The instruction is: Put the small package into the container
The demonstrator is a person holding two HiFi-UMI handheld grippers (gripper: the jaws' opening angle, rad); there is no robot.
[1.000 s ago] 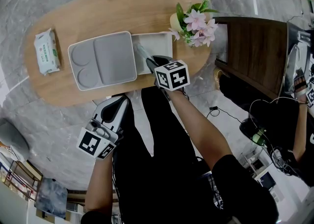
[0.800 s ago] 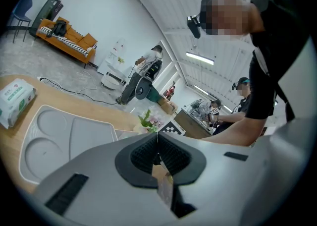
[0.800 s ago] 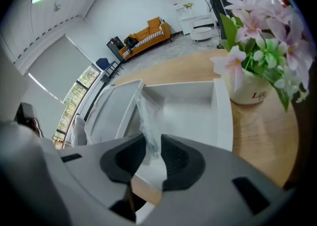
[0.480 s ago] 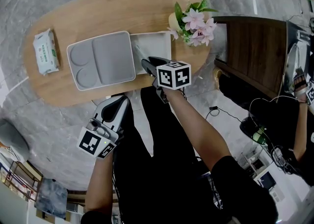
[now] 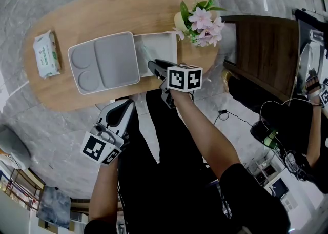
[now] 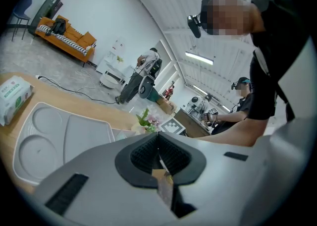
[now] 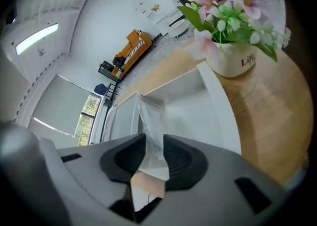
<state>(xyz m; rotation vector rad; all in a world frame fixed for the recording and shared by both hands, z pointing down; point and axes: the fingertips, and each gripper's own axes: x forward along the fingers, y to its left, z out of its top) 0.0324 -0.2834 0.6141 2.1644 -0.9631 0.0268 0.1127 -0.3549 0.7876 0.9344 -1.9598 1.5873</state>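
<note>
**A:** Where is the small clear plastic package (image 7: 148,126)?

**B:** It stands on edge in the white rectangular container (image 7: 218,96), against the wall nearest the grey divided tray (image 5: 102,62). Its near end reaches up between the jaws of the right gripper (image 7: 153,153).

**A:** Is it gripped?

**B:** The jaws are closing, but there is a gap at each side of the thin film, so I would not call the pads pressed on it.

**A:** And the left gripper (image 5: 122,109)?

**B:** Its jaws are together with nothing between them. It is held low, off the oval wooden surface (image 5: 128,7).

**A:** What else is there?

**B:** A cream pot of pink flowers (image 5: 197,20) sits just beside the container. A green-and-white packet of wipes (image 5: 45,53) lies at the far left end.
</note>
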